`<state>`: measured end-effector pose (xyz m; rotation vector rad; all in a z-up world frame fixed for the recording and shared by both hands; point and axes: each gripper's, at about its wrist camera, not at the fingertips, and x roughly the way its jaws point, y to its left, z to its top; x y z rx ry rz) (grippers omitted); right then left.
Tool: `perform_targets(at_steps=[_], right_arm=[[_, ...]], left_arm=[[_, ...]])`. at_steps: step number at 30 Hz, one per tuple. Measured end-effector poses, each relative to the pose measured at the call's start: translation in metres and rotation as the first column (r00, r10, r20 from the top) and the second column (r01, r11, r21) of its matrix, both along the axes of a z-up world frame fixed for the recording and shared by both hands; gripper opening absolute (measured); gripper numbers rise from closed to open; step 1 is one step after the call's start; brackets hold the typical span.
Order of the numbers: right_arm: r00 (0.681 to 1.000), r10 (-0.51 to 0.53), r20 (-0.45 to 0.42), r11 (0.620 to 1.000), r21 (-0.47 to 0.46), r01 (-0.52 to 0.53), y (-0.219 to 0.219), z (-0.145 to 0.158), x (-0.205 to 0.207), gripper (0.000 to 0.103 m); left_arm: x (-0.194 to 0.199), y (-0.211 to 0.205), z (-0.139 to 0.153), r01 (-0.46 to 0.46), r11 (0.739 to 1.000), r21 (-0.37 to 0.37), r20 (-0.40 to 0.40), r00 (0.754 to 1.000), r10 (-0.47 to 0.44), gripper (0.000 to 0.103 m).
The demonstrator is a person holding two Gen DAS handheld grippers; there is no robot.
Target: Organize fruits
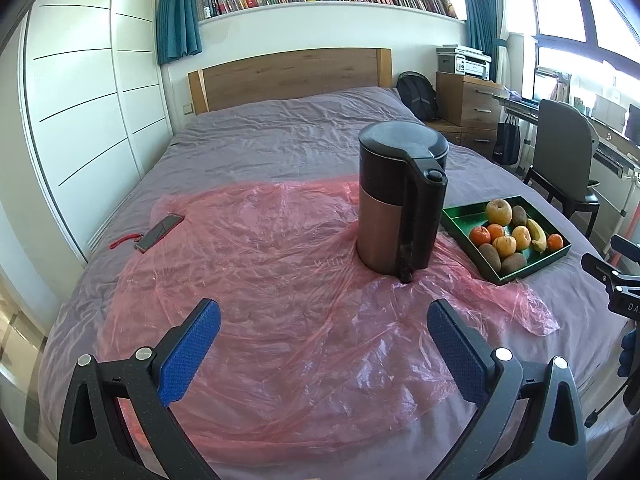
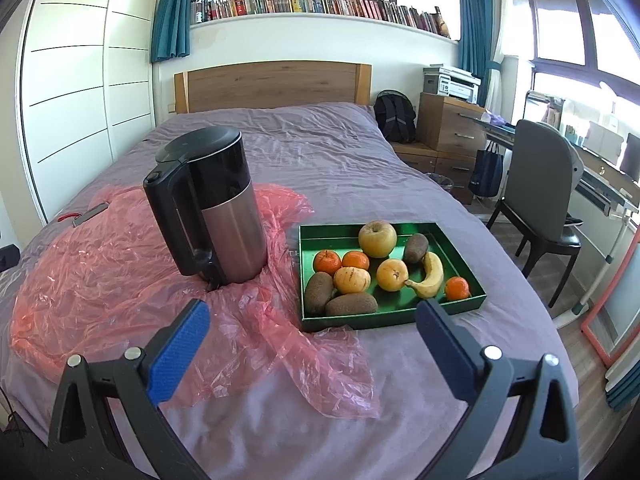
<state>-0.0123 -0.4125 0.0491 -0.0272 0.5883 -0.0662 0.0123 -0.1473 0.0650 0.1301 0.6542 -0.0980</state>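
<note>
A green tray [image 2: 320,236] [image 1: 460,216] lies on the bed and holds several fruits: a large yellow-green apple [image 2: 377,238] [image 1: 498,212], three oranges, three brown kiwis, two yellow-orange fruits and a banana [image 2: 431,275] [image 1: 537,234]. My right gripper [image 2: 314,330] is open, above the sheet just in front of the tray, nothing between its blue pads. My left gripper [image 1: 324,330] is open too, over the pink plastic, well left of the tray. Part of the right gripper's body shows at the right edge of the left wrist view.
A black and steel kettle [image 2: 212,208] [image 1: 400,196] stands on a crumpled pink plastic sheet [image 2: 100,280] [image 1: 260,280] left of the tray. A phone [image 1: 160,232] with a red strap lies far left. A chair [image 2: 540,200], desk and drawers stand right of the bed.
</note>
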Motion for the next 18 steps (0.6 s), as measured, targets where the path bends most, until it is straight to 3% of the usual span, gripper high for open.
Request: perform_targets(at_steps=[8,18], right_arm=[[1.0,-0.02,-0.005,1.0,0.003,0.02,-0.016,0.0,-0.001,0.103],[1.0,-0.028,-0.009,1.0,0.005,0.028,-0.019,-0.003,0.006,0.103]], left_arm=[[0.01,-0.036,-0.013,0.05,0.999,0.011,-0.035,0.998,-0.049,0.102],[0.019,-0.049,-0.006,0.094,0.996,-0.004,-0.026,0.995,-0.094,0.102]])
